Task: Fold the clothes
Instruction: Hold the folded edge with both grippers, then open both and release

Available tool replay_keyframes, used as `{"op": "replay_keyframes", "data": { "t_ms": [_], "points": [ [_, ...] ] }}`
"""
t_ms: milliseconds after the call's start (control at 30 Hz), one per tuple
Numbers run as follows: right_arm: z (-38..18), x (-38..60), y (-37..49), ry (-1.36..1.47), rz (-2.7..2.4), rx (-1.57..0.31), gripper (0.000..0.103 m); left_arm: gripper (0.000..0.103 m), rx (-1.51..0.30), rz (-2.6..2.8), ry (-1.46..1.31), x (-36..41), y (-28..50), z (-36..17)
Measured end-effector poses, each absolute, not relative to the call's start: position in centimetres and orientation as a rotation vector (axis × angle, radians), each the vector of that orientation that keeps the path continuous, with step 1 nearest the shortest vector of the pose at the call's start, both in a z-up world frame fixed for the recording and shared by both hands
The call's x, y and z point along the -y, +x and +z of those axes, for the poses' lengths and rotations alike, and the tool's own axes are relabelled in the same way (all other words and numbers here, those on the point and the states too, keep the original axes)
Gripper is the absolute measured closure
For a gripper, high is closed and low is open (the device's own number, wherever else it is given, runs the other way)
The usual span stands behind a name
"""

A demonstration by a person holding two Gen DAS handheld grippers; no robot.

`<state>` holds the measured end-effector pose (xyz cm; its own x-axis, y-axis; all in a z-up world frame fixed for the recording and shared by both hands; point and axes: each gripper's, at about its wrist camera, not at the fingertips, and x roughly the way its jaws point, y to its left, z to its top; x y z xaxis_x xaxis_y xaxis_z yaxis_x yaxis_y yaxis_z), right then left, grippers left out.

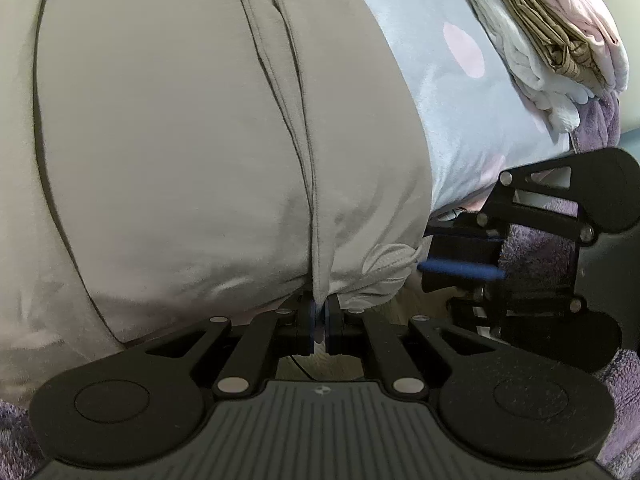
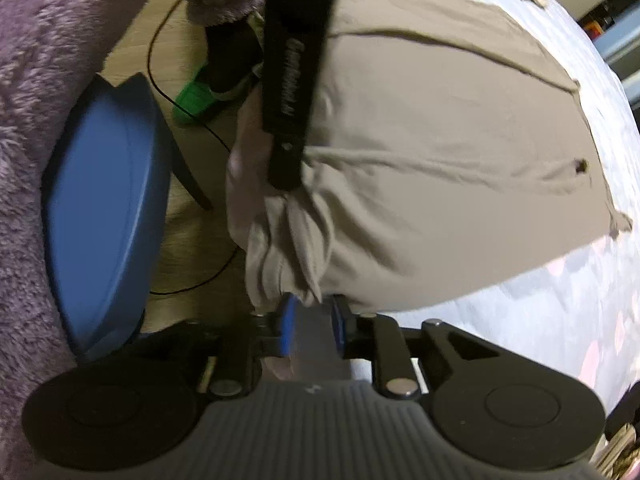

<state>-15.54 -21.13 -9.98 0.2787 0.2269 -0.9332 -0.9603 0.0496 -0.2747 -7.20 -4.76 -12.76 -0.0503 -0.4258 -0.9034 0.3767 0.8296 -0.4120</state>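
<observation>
beige garment point(image 1: 180, 140) pinched in left gripper point(image 1: 319, 320) jaws; right gripper point(image 2: 312, 320) jaws spread, lettering unreadable.

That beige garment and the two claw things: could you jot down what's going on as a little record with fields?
Garment: beige garment spread flat on a grey blanket with pink dots
Left gripper: shut on the garment's near edge
Right gripper: jaws apart, a bunched corner of the garment just ahead of them, not pinched
Finished pile: folded clothes stacked at the far right of the blanket
Beside the bed: blue stool on a wooden floor
Fold stage: cannot tell
</observation>
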Motion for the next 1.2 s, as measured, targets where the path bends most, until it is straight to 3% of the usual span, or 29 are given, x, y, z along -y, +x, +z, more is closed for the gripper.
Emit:
{"op": "replay_keyframes", "data": {
  "t_ms": [67,133,267,467,767,833,900,1067,1133,1200],
  "points": [
    [-9.9,21.0,-15.7,-1.147,1.106,-0.834,0.081,0.101,-1.486,-0.652,-0.037,4.9,-7.2,-12.8],
    [-9.9,21.0,-15.6,-1.146,1.111,-0.844,0.096,0.101,-1.487,-0.651,-0.036,5.0,-7.1,-12.8],
    [-9.6,21.1,-15.9,-1.122,1.162,-0.906,0.103,0.101,-1.486,-0.644,-0.028,5.1,-7.0,-12.8],
    [-9.8,20.9,-17.7,-1.127,1.228,-0.973,0.103,0.101,-1.496,-0.654,-0.009,5.5,-7.2,-13.3],
    [-9.0,21.2,-17.3,-1.186,1.070,-0.875,0.097,0.101,-1.478,-0.645,-0.007,5.3,-7.2,-13.1],
    [-9.3,21.0,-17.9,-1.234,1.084,-0.841,0.085,0.101,-1.477,-0.640,-0.011,5.1,-7.2,-13.1],
    [-9.5,20.7,-18.6,-1.282,1.101,-0.793,0.080,0.101,-1.477,-0.636,-0.016,5.0,-7.1,-13.1],
    [-9.8,20.0,-19.3,-1.341,1.147,-0.729,0.083,0.101,-1.476,-0.634,-0.017,5.1,-7.0,-13.3],
    [-10.0,19.7,-19.5,-1.369,1.161,-0.699,0.100,0.101,-1.477,-0.631,-0.022,5.2,-7.0,-13.4],
    [-10.0,19.6,-19.6,-1.376,1.180,-0.708,0.100,0.101,-1.476,-0.628,-0.028,5.1,-6.9,-13.4]
  ]
}}
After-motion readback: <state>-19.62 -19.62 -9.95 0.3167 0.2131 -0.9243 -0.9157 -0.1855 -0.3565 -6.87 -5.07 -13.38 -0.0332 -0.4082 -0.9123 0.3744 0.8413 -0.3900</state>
